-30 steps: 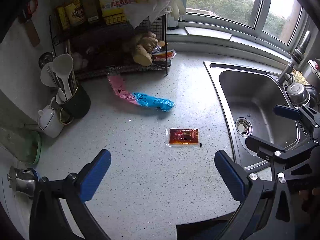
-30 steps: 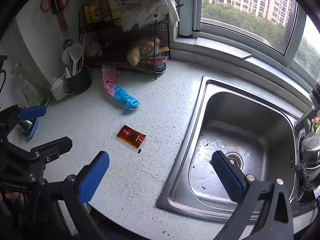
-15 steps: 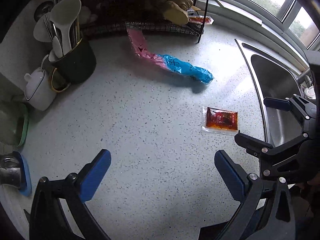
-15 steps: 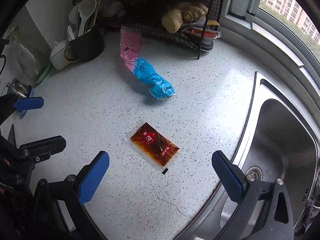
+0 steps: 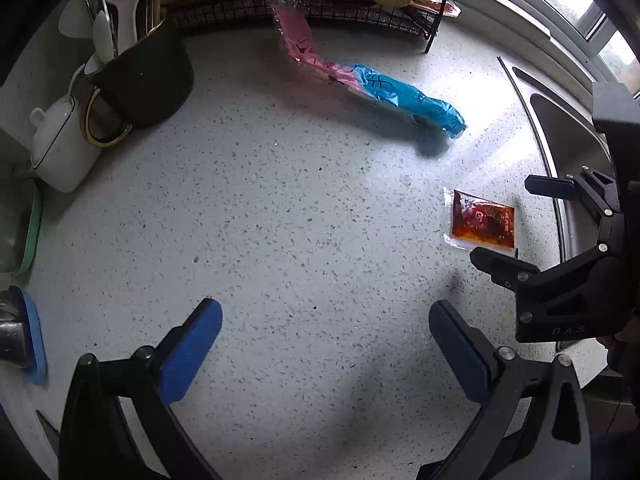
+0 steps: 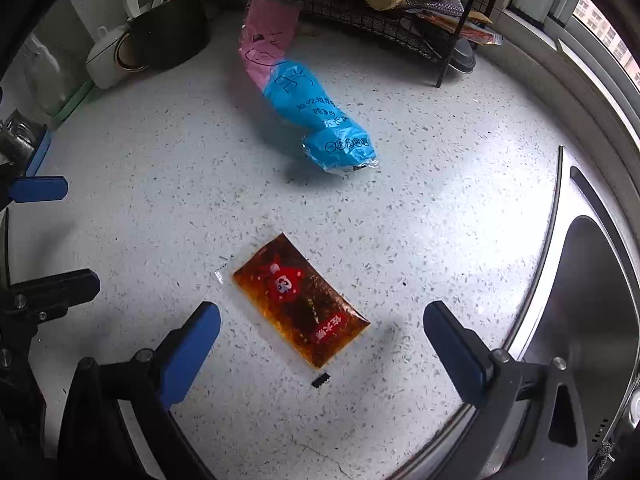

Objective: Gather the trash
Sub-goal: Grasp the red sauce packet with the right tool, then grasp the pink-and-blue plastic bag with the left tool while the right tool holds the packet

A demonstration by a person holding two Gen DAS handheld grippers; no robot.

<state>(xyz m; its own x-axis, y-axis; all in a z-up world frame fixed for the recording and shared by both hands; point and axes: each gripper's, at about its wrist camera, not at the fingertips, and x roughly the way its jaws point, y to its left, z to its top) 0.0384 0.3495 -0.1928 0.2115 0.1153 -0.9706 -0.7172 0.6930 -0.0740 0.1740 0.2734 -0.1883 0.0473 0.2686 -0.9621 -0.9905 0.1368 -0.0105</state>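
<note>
Sauce packet point(image 6: 300, 302) is lying flat on the countertop point(image 6: 440, 208) near its sink-side edge, framed by the spread, empty right gripper point(image 6: 322, 334). Left gripper point(image 5: 326, 344) is hanging released too. Pinching one raised edge should be working best.

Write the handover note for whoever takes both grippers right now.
Left gripper: open, empty, over bare countertop.
Right gripper: open, empty, its fingers either side of the red sauce packet, not touching it.
Pink-and-blue wrapper: lying farther back, in front of the wire rack.
Done: nothing collected.
Left: grab the packet, then the wrapper, probably also the small black scrap.
</note>
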